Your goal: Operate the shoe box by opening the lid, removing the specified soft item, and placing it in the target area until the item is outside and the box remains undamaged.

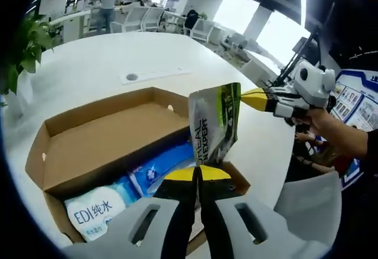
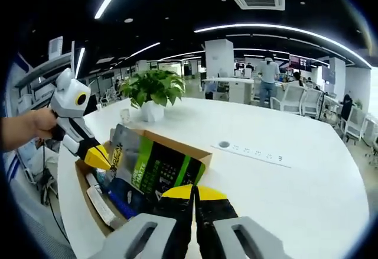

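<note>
A grey and green L'Oreal Men Expert pouch hangs upright over the near right end of the open cardboard shoe box. My left gripper is shut on the pouch's lower edge. My right gripper comes in from the right, shut on its upper corner. In the right gripper view the pouch hangs over the box, with my right gripper shut on its near edge and the left gripper pinching its left corner. The box lid lies folded back.
A white and blue wipes pack and a blue pack lie in the box. The white round table carries a socket strip and a potted plant. Chairs, desks and a person stand beyond.
</note>
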The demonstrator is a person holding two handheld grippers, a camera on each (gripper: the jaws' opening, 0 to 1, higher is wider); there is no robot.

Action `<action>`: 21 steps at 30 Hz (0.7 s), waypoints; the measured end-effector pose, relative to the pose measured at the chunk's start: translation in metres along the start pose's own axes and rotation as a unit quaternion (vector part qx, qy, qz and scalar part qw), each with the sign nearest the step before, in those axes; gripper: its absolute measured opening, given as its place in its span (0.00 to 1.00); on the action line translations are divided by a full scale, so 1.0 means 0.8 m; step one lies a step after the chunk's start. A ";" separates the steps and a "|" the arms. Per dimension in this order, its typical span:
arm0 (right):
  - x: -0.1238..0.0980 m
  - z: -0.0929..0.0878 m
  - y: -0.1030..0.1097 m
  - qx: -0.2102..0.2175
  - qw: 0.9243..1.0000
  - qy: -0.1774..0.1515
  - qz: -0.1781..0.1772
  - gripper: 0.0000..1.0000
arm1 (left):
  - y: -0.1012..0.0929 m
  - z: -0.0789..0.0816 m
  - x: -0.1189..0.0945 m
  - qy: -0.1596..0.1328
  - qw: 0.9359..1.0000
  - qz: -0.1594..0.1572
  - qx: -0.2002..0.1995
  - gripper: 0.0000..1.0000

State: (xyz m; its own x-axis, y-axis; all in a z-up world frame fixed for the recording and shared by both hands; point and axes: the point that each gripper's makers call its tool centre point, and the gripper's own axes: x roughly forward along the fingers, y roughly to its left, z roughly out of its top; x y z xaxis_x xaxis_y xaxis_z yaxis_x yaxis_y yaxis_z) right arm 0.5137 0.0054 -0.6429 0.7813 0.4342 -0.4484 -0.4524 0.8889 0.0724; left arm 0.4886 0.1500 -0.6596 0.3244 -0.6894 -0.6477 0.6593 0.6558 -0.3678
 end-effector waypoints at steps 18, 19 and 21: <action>-0.013 -0.038 -0.051 0.017 0.999 0.022 -0.034 0.00 | -0.032 0.012 0.046 0.017 1.000 -0.025 0.005 0.00; -0.013 -0.040 -0.053 0.019 0.999 0.023 -0.036 0.00 | -0.034 0.012 0.049 0.018 0.999 -0.027 0.006 0.00; -0.014 -0.046 -0.058 0.021 0.999 0.027 -0.040 0.00 | -0.038 0.013 0.053 0.020 0.999 -0.029 0.006 0.00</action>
State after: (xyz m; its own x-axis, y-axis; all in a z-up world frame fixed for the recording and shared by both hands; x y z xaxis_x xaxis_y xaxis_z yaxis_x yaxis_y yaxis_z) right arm 0.5099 -0.0461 -0.6738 0.7891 0.3547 -0.5015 -0.3707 0.9260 0.0717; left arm 0.4894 0.0975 -0.6693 0.2580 -0.7130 -0.6519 0.6850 0.6109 -0.3970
